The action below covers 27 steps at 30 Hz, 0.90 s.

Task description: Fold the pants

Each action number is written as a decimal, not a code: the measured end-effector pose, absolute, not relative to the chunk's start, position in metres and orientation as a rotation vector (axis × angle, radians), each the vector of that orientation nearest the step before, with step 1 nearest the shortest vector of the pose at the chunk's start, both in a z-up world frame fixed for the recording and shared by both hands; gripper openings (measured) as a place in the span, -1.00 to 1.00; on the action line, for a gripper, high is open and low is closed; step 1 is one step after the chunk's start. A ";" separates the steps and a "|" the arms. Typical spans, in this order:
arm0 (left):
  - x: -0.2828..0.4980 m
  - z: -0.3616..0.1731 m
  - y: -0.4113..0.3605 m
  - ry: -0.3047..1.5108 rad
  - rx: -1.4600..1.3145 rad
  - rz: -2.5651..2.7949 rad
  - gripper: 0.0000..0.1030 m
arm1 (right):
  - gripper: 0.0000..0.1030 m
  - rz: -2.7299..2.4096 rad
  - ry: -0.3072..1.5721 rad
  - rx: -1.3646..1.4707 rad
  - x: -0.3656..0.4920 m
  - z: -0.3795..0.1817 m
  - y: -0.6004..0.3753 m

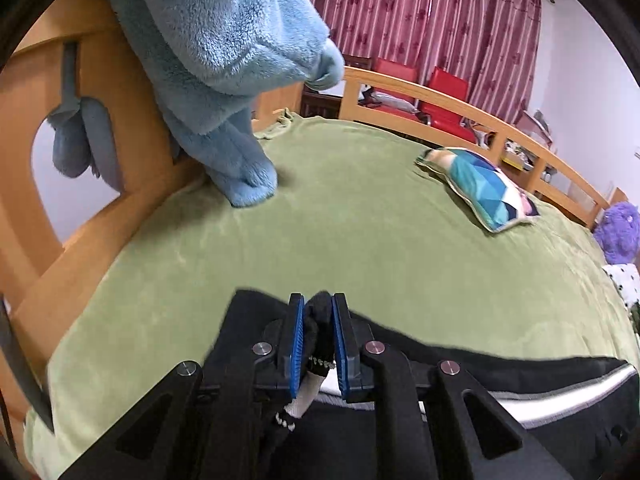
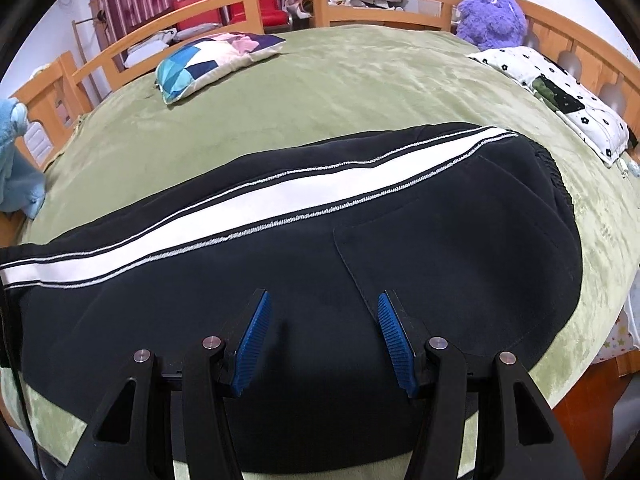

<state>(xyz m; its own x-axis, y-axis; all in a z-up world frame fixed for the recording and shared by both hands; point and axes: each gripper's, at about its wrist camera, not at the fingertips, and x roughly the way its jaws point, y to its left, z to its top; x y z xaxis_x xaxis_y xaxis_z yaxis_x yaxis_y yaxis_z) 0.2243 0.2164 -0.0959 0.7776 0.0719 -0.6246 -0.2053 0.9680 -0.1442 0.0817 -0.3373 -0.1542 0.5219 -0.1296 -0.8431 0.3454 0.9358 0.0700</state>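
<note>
Black pants (image 2: 440,248) with a white side stripe (image 2: 256,200) lie flat across the green bedspread (image 2: 360,80), waistband to the right. My right gripper (image 2: 322,320) is open and empty, just above the seat area near a back pocket. My left gripper (image 1: 319,320) is shut on a bunched fold of the black pants (image 1: 322,316) at the leg end, holding it slightly off the bedspread (image 1: 320,220). A white and black knit cuff hangs between its pads.
A patterned blue cushion (image 2: 216,60) lies on the far side of the bed. A purple plush toy (image 2: 492,16) and a white flowered cloth (image 2: 560,96) sit at the right. A blue fleece garment (image 1: 224,60) hangs over the wooden bed frame (image 1: 100,152) at the left.
</note>
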 end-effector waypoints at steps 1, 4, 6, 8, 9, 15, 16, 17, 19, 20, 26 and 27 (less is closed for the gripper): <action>0.232 -0.096 0.220 0.667 -0.217 0.153 -0.74 | 0.07 -0.290 0.985 0.245 0.084 -0.155 -0.337; 0.254 -0.106 0.229 0.705 -0.261 0.163 -0.74 | 0.07 -0.296 1.003 0.254 0.090 -0.162 -0.339; 0.264 -0.116 0.228 0.740 -0.255 0.182 -0.73 | 0.07 -0.294 1.016 0.246 0.092 -0.166 -0.340; 0.272 -0.129 0.217 0.792 -0.193 0.236 -0.61 | 0.07 -0.294 1.016 0.240 0.091 -0.167 -0.344; 0.273 -0.132 0.213 0.807 -0.168 0.261 -0.49 | 0.07 -0.291 1.009 0.240 0.089 -0.166 -0.347; 0.273 -0.118 0.170 0.835 -0.076 0.335 0.28 | 0.12 -0.361 0.922 0.262 0.054 -0.147 -0.395; 0.272 -0.112 0.160 0.825 -0.073 0.323 0.29 | 0.19 -0.385 0.911 0.276 0.047 -0.145 -0.408; 0.270 -0.106 0.150 0.818 -0.070 0.310 0.29 | 0.22 -0.413 0.900 0.295 0.039 -0.143 -0.422; 0.265 -0.096 0.129 0.809 -0.063 0.279 0.31 | 0.32 -0.477 0.881 0.357 0.023 -0.143 -0.456; 0.261 -0.092 0.116 0.802 -0.062 0.260 0.35 | 0.34 -0.496 0.875 0.387 0.018 -0.143 -0.469; 0.238 -0.084 0.030 0.794 -0.084 0.100 0.37 | 0.45 -0.449 0.865 0.643 0.012 -0.173 -0.543; 0.233 -0.085 0.015 0.795 -0.089 0.068 0.37 | 0.45 -0.437 0.861 0.678 0.015 -0.181 -0.552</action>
<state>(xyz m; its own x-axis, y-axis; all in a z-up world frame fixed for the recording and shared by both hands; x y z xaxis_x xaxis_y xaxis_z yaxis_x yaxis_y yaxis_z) 0.2326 0.0148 -0.0846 0.6984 0.0274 -0.7152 -0.0944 0.9941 -0.0540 0.0152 -0.5517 -0.1814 0.5857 -0.0833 -0.8062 0.6020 0.7108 0.3639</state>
